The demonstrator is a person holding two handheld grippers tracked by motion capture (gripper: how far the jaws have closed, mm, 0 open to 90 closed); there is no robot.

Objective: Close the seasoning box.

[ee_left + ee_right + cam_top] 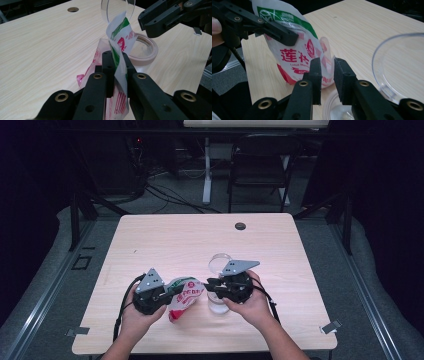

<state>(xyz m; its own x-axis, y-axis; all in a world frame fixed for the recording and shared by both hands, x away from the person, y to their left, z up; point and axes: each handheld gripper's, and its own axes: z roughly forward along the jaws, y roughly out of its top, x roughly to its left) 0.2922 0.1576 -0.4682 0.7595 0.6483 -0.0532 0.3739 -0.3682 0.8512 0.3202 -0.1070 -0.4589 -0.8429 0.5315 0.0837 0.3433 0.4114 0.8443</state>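
White plastic printed with red and green makes up the packet [184,296], which is held up over the near middle of the pale wooden table [165,237], between the two hands. In the left gripper view, the left gripper [116,62] has its two black jaws pressed flat against the packet's upper edge, so it is clamped on the packet, whose top corner sticks up beyond the jaw tips while the rest hangs below them. The high view shows that gripper [172,292] at the packet's left side, with the person's left hand [134,316] wrapped around its body. The right gripper [327,65] points at the packet [294,47] from the other side; its jaws stand a little apart with a gap between them, and the packet's clear, crumpled corner sits just past the tips, not pinched by them. No earlier picture bears on it, so only that parted stance can be told. In the high view the right gripper [210,283] nearly meets the packet's right end. Just beside and below the packet stands a clear round jar [145,48] with a pale rim, its hinged see-through lid [117,10] tipped upright behind it. The packet's top edge hangs close to the jar's mouth, though whether it touches the rim I cannot tell.
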